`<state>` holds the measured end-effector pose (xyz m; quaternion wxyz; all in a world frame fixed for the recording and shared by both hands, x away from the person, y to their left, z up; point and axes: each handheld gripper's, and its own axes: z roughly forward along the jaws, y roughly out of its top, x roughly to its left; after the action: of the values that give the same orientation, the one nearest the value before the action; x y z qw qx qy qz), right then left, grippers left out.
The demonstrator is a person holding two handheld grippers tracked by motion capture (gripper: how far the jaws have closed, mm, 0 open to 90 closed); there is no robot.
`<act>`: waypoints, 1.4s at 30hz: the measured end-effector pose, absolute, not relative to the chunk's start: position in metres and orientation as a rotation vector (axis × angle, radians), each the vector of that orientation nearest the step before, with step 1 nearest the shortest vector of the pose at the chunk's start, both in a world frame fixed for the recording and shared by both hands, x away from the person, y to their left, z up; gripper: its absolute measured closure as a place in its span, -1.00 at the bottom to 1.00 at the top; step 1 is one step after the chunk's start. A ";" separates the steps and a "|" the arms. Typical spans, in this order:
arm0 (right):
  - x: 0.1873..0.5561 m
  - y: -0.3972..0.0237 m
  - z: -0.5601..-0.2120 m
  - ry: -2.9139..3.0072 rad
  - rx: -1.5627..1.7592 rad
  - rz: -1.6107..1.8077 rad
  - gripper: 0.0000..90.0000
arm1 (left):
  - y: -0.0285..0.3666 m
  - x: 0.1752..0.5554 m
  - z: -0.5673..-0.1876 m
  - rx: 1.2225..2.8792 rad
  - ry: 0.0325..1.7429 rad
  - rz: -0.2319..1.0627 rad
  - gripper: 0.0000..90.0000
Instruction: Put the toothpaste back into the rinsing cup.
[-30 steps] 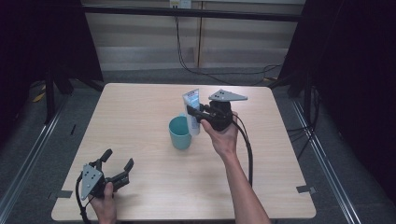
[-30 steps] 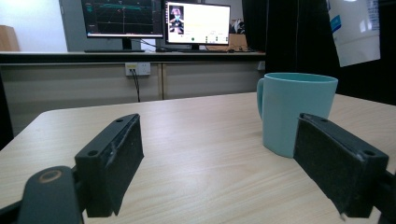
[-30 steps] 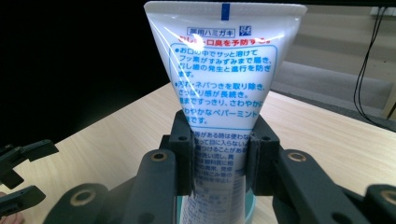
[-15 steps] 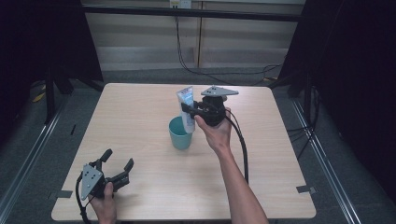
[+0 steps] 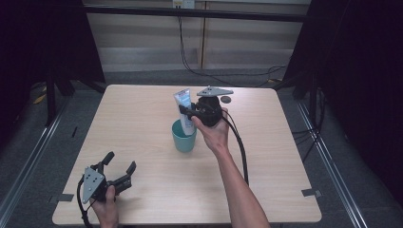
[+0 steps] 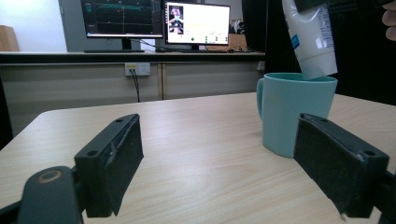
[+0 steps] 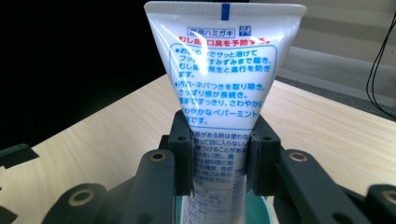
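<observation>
Toothpaste tube (image 5: 183, 105) stood upright in the high view, clamped by the right gripper (image 5: 190, 114) directly above a teal mug (image 5: 184, 137) near the middle of the wooden table (image 5: 285, 161); its lower end sat at the mug's mouth. The left gripper (image 5: 119, 167) rested low by the table's near left corner, well apart from the mug, with its jaws spread wide and nothing between them.

From the left gripper view, the two black jaws stood far apart over bare wood, the mug (image 6: 292, 112) just beyond the right-hand jaw, and the tube's (image 6: 310, 39) bottom end dipped just inside the rim.

From the right gripper view, the jaws pressed on both sides of the tube (image 7: 222, 79) around its middle, printed face toward the camera, flat crimped end uppermost, with the mug's (image 7: 261, 207) rim beneath.
</observation>
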<state>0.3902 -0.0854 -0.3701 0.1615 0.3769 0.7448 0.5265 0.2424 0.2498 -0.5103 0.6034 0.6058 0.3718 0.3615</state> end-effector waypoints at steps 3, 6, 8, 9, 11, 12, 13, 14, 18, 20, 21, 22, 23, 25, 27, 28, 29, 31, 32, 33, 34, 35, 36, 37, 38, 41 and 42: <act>0.392 -0.082 -0.370 2.131 1.065 1.504 0.50 | 0.250 0.242 -0.510 1.401 0.861 0.836 -0.65; 0.392 -0.079 -0.369 2.129 1.048 1.477 0.50 | 0.250 0.242 -0.510 1.400 0.862 0.836 -0.65; 0.394 -0.080 -0.371 2.127 1.069 1.487 0.50 | 0.250 0.242 -0.510 1.400 0.862 0.836 -0.65; 0.394 -0.080 -0.372 2.119 1.079 1.478 0.50 | 0.250 0.242 -0.510 1.403 0.861 0.836 -0.65; 0.395 -0.079 -0.373 2.123 1.082 1.472 0.50 | 0.250 0.242 -0.510 1.403 0.859 0.835 -0.65; 0.395 -0.079 -0.374 2.127 1.081 1.469 0.50 | 0.250 0.242 -0.510 1.401 0.860 0.834 -0.65; 0.395 -0.078 -0.375 2.124 1.077 1.465 0.50 | 0.250 0.242 -0.510 1.403 0.860 0.836 -0.65; 0.395 -0.078 -0.375 2.122 1.083 1.462 0.50 | 0.250 0.242 -0.510 1.403 0.860 0.835 -0.65; 0.398 -0.077 -0.379 2.136 1.088 1.453 0.50 | 0.250 0.242 -0.510 1.408 0.859 0.837 -0.65; 0.400 -0.077 -0.382 2.135 1.098 1.451 0.50 | 0.250 0.242 -0.510 1.408 0.859 0.837 -0.65; 0.401 -0.078 -0.383 2.139 1.108 1.452 0.50 | 0.250 0.242 -0.510 1.408 0.859 0.837 -0.65; 0.401 -0.078 -0.385 2.142 1.110 1.451 0.50 | 0.250 0.242 -0.510 1.408 0.859 0.837 -0.65; 0.402 -0.077 -0.387 2.146 1.110 1.450 0.49 | 0.250 0.242 -0.510 1.408 0.859 0.837 -0.65; 0.402 -0.077 -0.390 2.155 1.114 1.444 0.49 | 0.250 0.242 -0.510 1.408 0.859 0.836 -0.65; 0.402 -0.076 -0.394 2.166 1.125 1.430 0.49 | 0.250 0.242 -0.510 1.407 0.859 0.835 -0.65; 0.403 -0.077 -0.397 2.176 1.127 1.426 0.49 | 0.250 0.242 -0.510 1.407 0.859 0.835 -0.65; 0.402 -0.077 -0.399 2.176 1.129 1.425 0.49 | 0.250 0.242 -0.510 1.407 0.860 0.836 -0.65; 0.402 -0.078 -0.401 2.173 1.135 1.425 0.49 | 0.250 0.242 -0.510 1.407 0.859 0.835 -0.65; 0.402 -0.078 -0.402 2.177 1.141 1.421 0.49 | 0.250 0.242 -0.510 1.407 0.860 0.836 -0.65; 0.402 -0.079 -0.403 2.175 1.147 1.420 0.49 | 0.250 0.242 -0.510 1.408 0.859 0.836 -0.65; 0.401 -0.080 -0.404 2.174 1.150 1.420 0.49 | 0.250 0.242 -0.510 1.408 0.859 0.836 -0.65; 0.401 -0.080 -0.404 2.177 1.150 1.419 0.49 | 0.250 0.242 -0.510 1.408 0.860 0.836 -0.65; 0.401 -0.080 -0.405 2.181 1.155 1.412 0.48 | 0.250 0.242 -0.510 1.408 0.860 0.836 -0.65; 0.400 -0.080 -0.405 2.186 1.149 1.399 0.48 | 0.250 0.242 -0.510 1.408 0.859 0.837 -0.65; 0.400 -0.080 -0.405 2.190 1.143 1.397 0.48 | 0.250 0.242 -0.510 1.408 0.859 0.837 -0.65; 0.399 -0.081 -0.406 2.191 1.147 1.400 0.47 | 0.250 0.242 -0.510 1.409 0.859 0.837 -0.65; 0.398 -0.081 -0.407 2.193 1.146 1.391 0.47 | 0.250 0.242 -0.510 1.409 0.859 0.837 -0.65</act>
<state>0.3984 -0.0814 -0.4068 0.1508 0.3992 0.7637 0.4844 0.2421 0.2502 -0.5103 0.6019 0.6081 0.3708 0.3612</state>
